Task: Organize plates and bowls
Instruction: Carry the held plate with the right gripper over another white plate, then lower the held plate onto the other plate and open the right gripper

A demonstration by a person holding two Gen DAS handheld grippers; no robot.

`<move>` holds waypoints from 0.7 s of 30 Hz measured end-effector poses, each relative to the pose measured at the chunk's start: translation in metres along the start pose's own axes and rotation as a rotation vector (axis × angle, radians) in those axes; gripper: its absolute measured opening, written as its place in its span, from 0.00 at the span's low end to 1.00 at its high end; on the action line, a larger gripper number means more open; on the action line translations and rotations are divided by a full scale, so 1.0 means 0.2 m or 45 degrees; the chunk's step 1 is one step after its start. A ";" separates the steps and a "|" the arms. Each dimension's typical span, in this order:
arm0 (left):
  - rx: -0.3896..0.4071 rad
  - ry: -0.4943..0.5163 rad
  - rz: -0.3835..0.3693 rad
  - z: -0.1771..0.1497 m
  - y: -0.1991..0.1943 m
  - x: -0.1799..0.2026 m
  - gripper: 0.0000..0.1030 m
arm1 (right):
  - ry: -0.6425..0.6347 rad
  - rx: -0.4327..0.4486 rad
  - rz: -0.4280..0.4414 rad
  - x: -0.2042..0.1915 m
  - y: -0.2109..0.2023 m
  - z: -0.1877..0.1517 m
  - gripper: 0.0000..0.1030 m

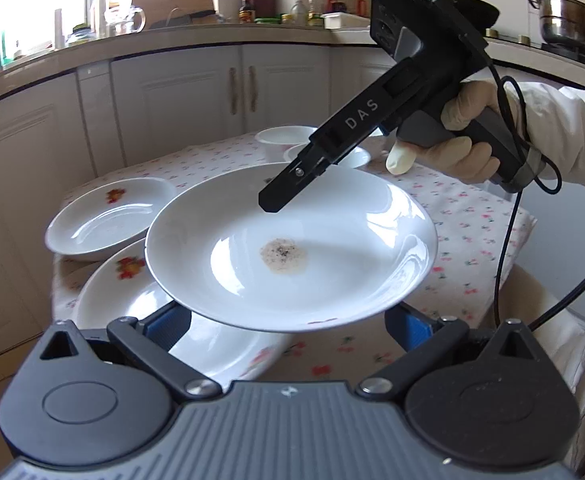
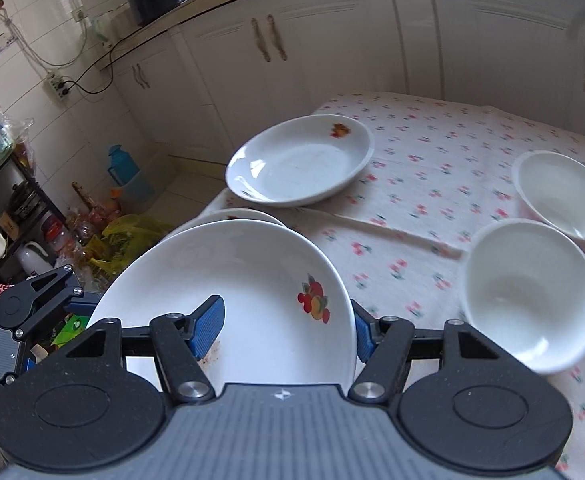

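Observation:
A white deep plate with a brown stain (image 1: 292,248) is lifted above the table. My right gripper (image 1: 288,196) grips its far rim, one finger inside the plate and one outside (image 2: 288,332). The plate has a fruit decal (image 2: 314,298). My left gripper (image 1: 288,324) is open, its blue pads on either side beneath the plate's near rim. Below lies a second fruit-decal plate (image 1: 132,300). A third one (image 1: 108,216) sits farther left, also in the right wrist view (image 2: 300,160). Two white bowls (image 2: 532,292) (image 2: 564,194) stand on the right.
The table has a floral cloth (image 2: 432,160). White cabinets (image 1: 196,92) and a counter with bottles stand behind it. A steel pot (image 1: 572,24) sits on the stove. Floor clutter and a shelf (image 2: 20,220) lie off the table's left edge.

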State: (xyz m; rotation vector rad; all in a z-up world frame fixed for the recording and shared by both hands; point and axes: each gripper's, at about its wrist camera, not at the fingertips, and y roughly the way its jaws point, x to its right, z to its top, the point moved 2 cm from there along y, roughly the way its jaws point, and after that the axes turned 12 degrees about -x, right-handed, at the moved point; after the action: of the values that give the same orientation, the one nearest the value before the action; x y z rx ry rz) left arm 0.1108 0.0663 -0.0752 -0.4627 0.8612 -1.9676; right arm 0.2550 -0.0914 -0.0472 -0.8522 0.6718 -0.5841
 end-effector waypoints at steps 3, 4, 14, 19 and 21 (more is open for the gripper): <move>-0.011 -0.017 0.008 -0.02 0.00 -0.06 0.99 | -0.014 -0.011 0.007 -0.03 0.06 0.05 0.68; -0.014 -0.022 0.010 -0.03 0.00 -0.07 0.99 | -0.018 -0.015 0.011 -0.04 0.08 0.07 0.68; -0.035 -0.083 -0.004 -0.09 0.04 -0.19 0.99 | -0.034 -0.071 0.000 -0.10 0.22 0.18 0.69; -0.037 -0.090 -0.013 -0.09 0.05 -0.22 0.99 | -0.040 -0.087 -0.018 -0.10 0.25 0.20 0.69; -0.037 -0.091 -0.018 -0.09 0.06 -0.23 0.99 | -0.041 -0.092 -0.031 -0.10 0.26 0.20 0.69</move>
State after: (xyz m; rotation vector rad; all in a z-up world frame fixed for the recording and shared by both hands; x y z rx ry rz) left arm 0.1300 0.1087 -0.0952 -0.5541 0.8443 -1.9413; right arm 0.2810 -0.0308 -0.0642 -0.9367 0.6570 -0.5698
